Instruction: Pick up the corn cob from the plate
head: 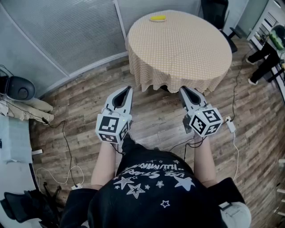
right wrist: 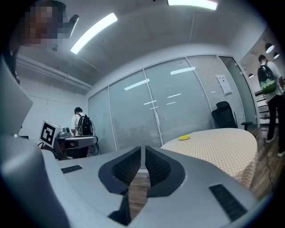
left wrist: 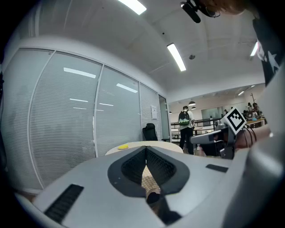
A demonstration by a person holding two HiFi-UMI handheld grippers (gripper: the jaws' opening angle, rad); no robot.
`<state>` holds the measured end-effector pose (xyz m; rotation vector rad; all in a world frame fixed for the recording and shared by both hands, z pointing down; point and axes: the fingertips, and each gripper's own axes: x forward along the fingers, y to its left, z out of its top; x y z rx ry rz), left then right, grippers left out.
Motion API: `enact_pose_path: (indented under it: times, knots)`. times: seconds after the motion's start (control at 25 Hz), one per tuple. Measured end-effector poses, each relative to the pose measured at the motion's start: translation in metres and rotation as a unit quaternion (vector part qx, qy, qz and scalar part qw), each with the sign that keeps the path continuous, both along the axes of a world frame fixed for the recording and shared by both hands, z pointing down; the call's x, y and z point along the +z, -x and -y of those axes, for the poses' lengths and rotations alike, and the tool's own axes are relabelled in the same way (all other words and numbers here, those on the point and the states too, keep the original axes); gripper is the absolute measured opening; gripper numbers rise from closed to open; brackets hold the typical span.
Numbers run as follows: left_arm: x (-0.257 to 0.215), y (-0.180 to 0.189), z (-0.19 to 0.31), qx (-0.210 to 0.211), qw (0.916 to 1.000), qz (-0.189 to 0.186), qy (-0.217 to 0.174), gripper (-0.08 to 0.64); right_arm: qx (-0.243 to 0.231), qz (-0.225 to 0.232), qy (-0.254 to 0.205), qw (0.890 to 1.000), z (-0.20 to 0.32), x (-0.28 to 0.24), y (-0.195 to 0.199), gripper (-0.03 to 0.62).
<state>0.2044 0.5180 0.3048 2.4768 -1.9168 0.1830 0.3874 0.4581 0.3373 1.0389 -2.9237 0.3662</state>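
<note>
The corn cob (head: 157, 18) shows as a small yellow shape at the far edge of a round table (head: 182, 44) with a checked cloth; from here I cannot tell it apart from its plate. Both gripper views show it too, as a yellow spot (left wrist: 123, 146) (right wrist: 184, 137) on the tabletop. My left gripper (head: 128, 89) and right gripper (head: 183, 89) are held level over the wooden floor, short of the table's near edge. The left gripper's (left wrist: 145, 149) jaws meet at the tips with nothing between them. The right gripper's (right wrist: 143, 149) jaws are shut and also hold nothing.
A black office chair (head: 216, 11) stands behind the table. A person (head: 267, 58) stands at the far right. Cables and a white adapter (head: 230, 125) lie on the floor. Glass walls with blinds (head: 67, 31) curve along the left. A dark seat (head: 18, 88) is at the left.
</note>
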Motion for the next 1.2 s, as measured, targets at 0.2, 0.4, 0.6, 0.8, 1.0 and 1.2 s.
enact_pose_path:
  times: [0.2, 0.4, 0.6, 0.8, 1.0, 1.2]
  knots:
    - [-0.003, 0.005, 0.004, 0.010, 0.9999, 0.002, -0.002, 0.006, -0.004, -0.006, -0.008, 1.000, 0.001, -0.005, 0.016, 0.048]
    - [-0.002, 0.011, 0.004, 0.009, 1.0000, 0.002, 0.000, 0.006, -0.005, -0.015, -0.004, 1.000, 0.001, -0.001, 0.023, 0.048]
    - [0.009, 0.023, 0.002, 0.007, 0.9999, -0.005, 0.007, 0.006, 0.028, -0.001, -0.015, 0.999, 0.004, 0.002, 0.025, 0.048]
    - [0.024, 0.050, 0.019, 0.021, 0.9996, -0.014, 0.016, 0.006, 0.062, 0.020, -0.019, 0.998, 0.020, 0.001, 0.044, 0.049]
    - [0.037, 0.089, 0.055, 0.060, 0.9975, -0.024, 0.029, 0.006, 0.105, 0.009, -0.011, 0.994, 0.048, 0.001, 0.074, 0.049]
    - [0.035, 0.134, 0.093, 0.098, 0.9945, -0.022, 0.030, 0.006, 0.130, 0.002, -0.016, 0.991, 0.077, -0.010, 0.122, 0.049]
